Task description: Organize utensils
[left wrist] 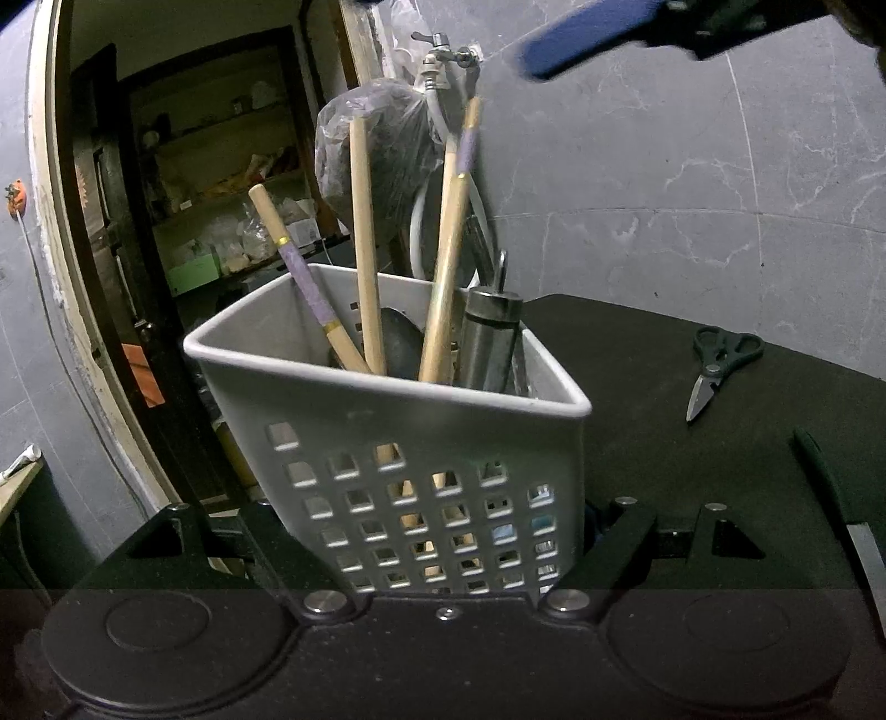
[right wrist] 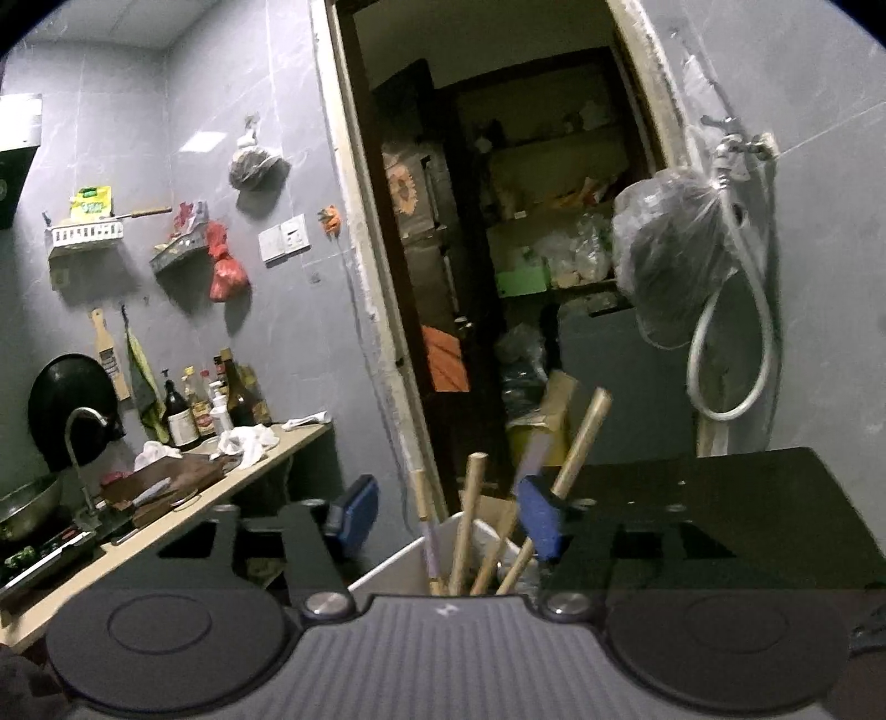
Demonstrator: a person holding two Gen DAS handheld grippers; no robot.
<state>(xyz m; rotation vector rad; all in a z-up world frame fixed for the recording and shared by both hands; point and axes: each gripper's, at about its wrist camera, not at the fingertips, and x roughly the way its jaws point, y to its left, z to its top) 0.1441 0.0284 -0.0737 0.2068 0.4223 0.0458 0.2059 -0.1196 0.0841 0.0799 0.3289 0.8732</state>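
A white perforated basket (left wrist: pixel 387 421) stands at the edge of a black table (left wrist: pixel 664 376), and my left gripper (left wrist: pixel 437 531) is shut on its lower walls. In it stand several wooden handles (left wrist: pixel 365 238), two with purple bands, a dark spoon (left wrist: pixel 398 338) and a steel cylinder (left wrist: pixel 490 338). Above the basket (right wrist: pixel 398 565) my right gripper (right wrist: pixel 448 518) hangs open. The wooden handles (right wrist: pixel 468 520) rise between its blue pads (right wrist: pixel 354 515), and one blurred, purple-banded handle (right wrist: pixel 576 443) leans by the right pad. Nothing is pinched. One of its blue fingers (left wrist: pixel 587 33) shows at the top of the left wrist view.
Black-handled scissors (left wrist: pixel 720 365) lie on the table to the right, and a knife (left wrist: pixel 847 526) lies nearer the right edge. A tap with a hose (left wrist: pixel 443 50) and a hanging plastic bag (right wrist: pixel 670 249) are on the wall behind. A doorway (right wrist: pixel 498 277) and a cluttered counter (right wrist: pixel 221 476) lie left.
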